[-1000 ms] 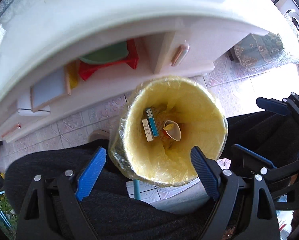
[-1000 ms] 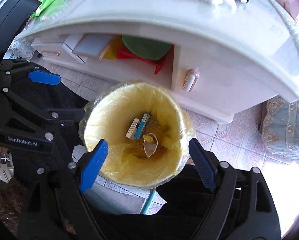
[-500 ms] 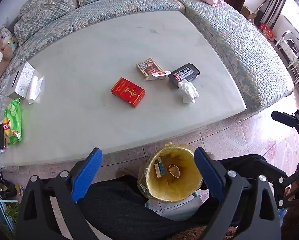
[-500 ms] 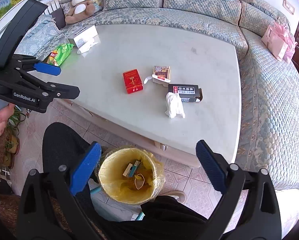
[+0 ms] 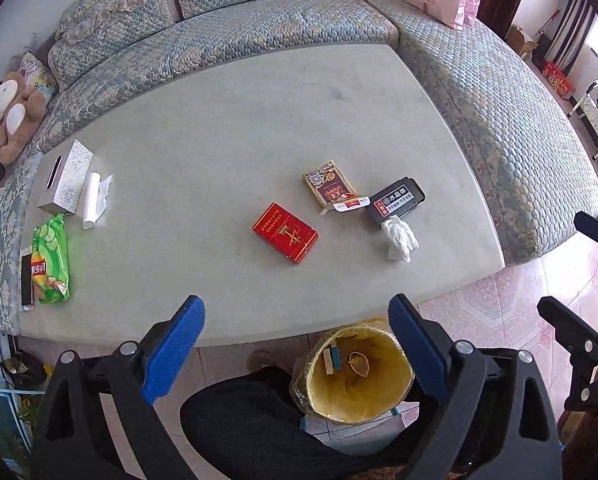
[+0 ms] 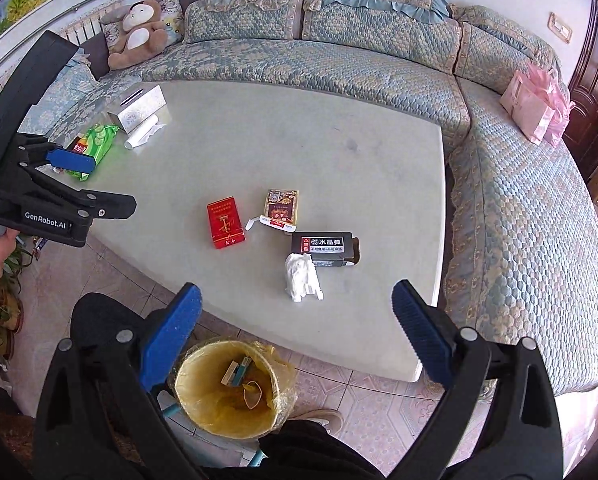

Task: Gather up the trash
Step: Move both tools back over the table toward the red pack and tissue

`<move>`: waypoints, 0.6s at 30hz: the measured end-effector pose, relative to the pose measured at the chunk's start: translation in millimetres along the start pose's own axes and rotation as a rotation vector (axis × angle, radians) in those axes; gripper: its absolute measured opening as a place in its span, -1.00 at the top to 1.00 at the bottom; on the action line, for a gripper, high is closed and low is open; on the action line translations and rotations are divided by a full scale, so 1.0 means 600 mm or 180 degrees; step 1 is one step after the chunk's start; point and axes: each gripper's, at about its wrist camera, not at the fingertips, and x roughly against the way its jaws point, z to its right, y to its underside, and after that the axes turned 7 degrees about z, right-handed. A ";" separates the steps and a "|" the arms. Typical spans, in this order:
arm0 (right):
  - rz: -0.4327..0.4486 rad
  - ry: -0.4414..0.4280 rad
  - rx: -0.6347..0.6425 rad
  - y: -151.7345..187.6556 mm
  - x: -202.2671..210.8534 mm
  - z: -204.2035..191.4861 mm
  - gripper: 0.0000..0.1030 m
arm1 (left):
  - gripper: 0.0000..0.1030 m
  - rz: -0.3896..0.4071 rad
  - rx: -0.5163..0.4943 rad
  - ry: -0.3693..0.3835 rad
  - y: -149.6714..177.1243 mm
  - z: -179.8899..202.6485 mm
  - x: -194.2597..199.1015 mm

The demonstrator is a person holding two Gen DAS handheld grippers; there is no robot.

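A red cigarette pack [image 5: 285,233] [image 6: 225,222], a gold and brown opened pack [image 5: 331,185] [image 6: 281,207], a black box [image 5: 397,200] [image 6: 326,248] and a crumpled white tissue [image 5: 399,237] [image 6: 302,277] lie on the pale table [image 5: 219,128] [image 6: 339,152]. A yellow-lined bin [image 5: 399,396] [image 6: 203,408] with trash inside stands on the floor at the table's near edge. My left gripper [image 5: 297,344] and right gripper [image 6: 297,326] are both open and empty, held high above the bin and the near edge.
A tissue box [image 5: 65,178], a paper roll [image 5: 93,199], a green snack bag [image 5: 51,252] and a dark phone [image 5: 26,278] sit at the table's left. A sofa [image 5: 499,100] wraps the far and right sides. The person's dark-trousered legs [image 5: 239,428] flank the bin.
Both grippers have risen from just above the bin to high over the table edge; the tabletop and its trash have come into view. Both stay open.
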 end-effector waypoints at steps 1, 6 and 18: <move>-0.0006 -0.0007 -0.0010 -0.005 -0.005 0.003 -0.82 | -0.76 -0.0027 0.0002 0.0003 -0.005 -0.001 -0.008; -0.0046 0.0030 -0.0001 -0.016 -0.034 0.015 -0.82 | -0.76 -0.0049 0.0012 -0.0047 -0.027 -0.007 -0.035; -0.0277 -0.0017 0.0022 -0.014 -0.124 0.026 -0.82 | -0.76 -0.0329 0.0214 -0.0041 -0.054 -0.028 -0.148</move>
